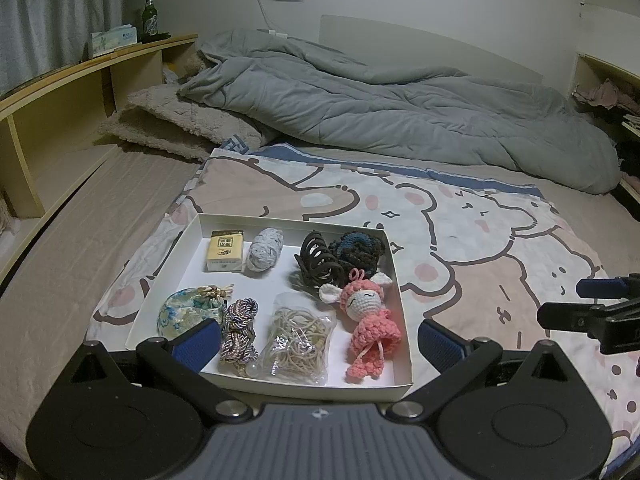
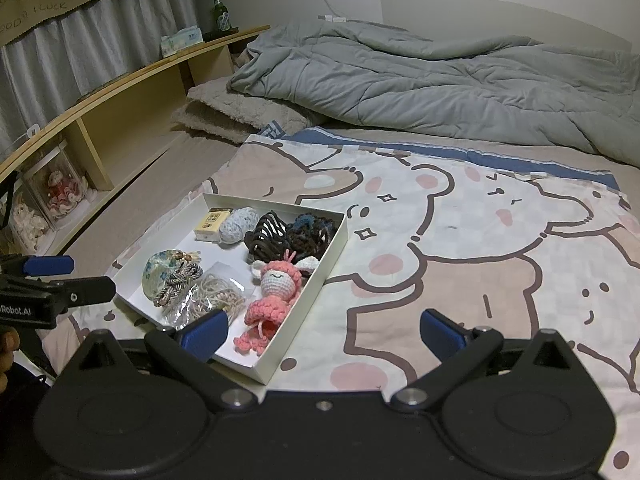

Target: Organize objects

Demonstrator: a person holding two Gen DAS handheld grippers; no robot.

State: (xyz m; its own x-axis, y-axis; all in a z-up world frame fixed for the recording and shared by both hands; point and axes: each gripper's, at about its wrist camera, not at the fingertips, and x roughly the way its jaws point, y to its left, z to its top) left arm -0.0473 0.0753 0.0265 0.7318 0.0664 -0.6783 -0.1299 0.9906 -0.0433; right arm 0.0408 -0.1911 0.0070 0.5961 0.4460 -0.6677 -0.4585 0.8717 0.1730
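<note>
A white shallow box [image 1: 188, 236] [image 2: 320, 276] lies on the cartoon-bear sheet. Inside it are a pink crochet doll [image 1: 368, 320] [image 2: 272, 292], a bag of beige cords [image 1: 296, 340] [image 2: 212, 296], a braided rope [image 1: 240, 328] [image 2: 176, 280], a floral pouch [image 1: 184, 310] [image 2: 158, 268], a yellow pack [image 1: 225, 250] [image 2: 212, 222], a grey yarn ball [image 1: 265, 249] [image 2: 239, 223], a dark claw clip [image 1: 320, 264] [image 2: 266, 240] and a dark scrunchie [image 1: 360, 248] [image 2: 312, 230]. My left gripper [image 1: 318, 338] is open just before the box's near edge. My right gripper [image 2: 324, 330] is open near the box's right corner. Both hold nothing.
A rumpled grey duvet [image 1: 380, 108] [image 2: 460, 76] and a folded fleece blanket [image 1: 176, 124] lie at the back of the bed. A wooden shelf [image 1: 80, 80] [image 2: 120, 96] runs along the left, with a green bottle [image 1: 149, 12] and a tissue box [image 1: 114, 38] on top.
</note>
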